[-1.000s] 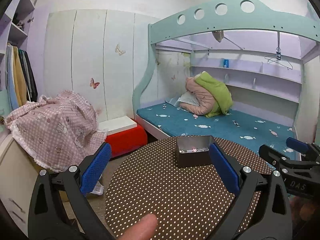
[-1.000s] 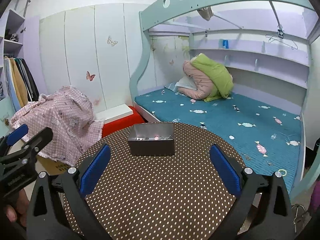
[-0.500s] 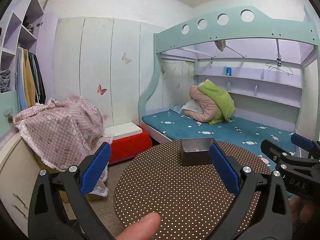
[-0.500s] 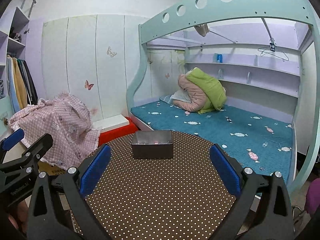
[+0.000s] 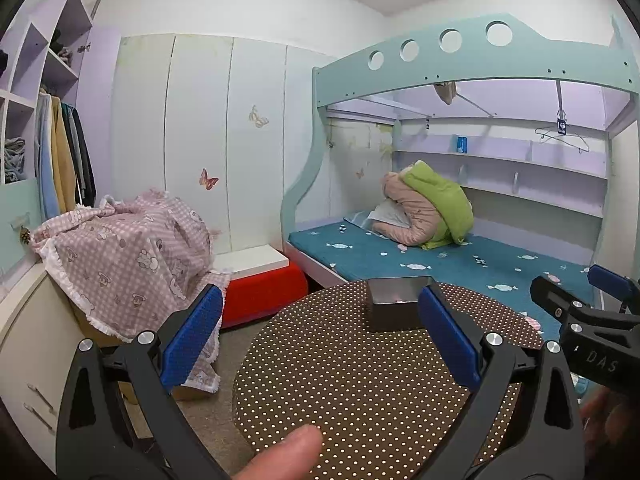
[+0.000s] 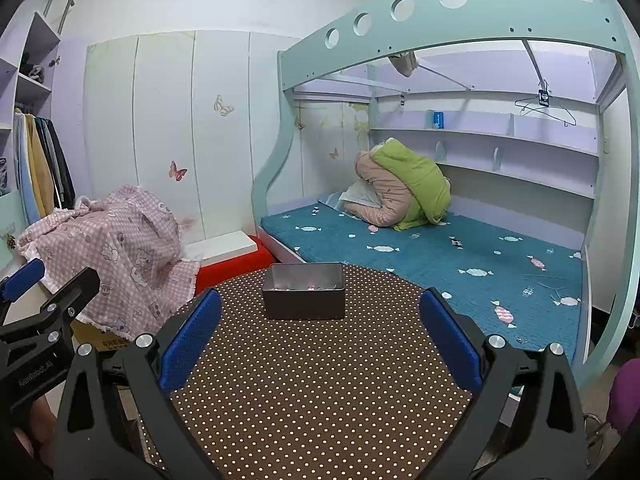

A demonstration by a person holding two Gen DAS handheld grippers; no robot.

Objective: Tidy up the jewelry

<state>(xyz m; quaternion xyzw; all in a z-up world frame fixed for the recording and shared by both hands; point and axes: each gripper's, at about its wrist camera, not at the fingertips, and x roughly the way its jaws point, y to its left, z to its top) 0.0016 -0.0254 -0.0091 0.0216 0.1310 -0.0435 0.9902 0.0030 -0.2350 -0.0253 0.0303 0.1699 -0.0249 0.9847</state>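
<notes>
On my left feed I see the left gripper (image 5: 320,328) held above the near part of the round polka-dot table (image 5: 360,392), its blue-padded fingers (image 5: 192,336) spread wide with nothing between them. The grey metal tin (image 5: 396,304) sits on the far part of the tabletop, partly hidden behind my right-hand pad, and small glinting pieces lie inside it, too small for me to identify. A fingertip (image 5: 280,456) of the holding hand pokes into the bottom of that view. The right gripper (image 6: 320,328) is likewise splayed and empty, hanging over the table with the tin straight ahead of it and well clear of both pads; in this view I can make out a layer of small shiny items (image 6: 298,287) on the tin's bottom. Each gripper shows at the edge of the other's feed. Beyond the table are a teal bunk bed (image 6: 440,256), a red stool (image 5: 260,292) and a pink checked cloth (image 5: 120,256).
</notes>
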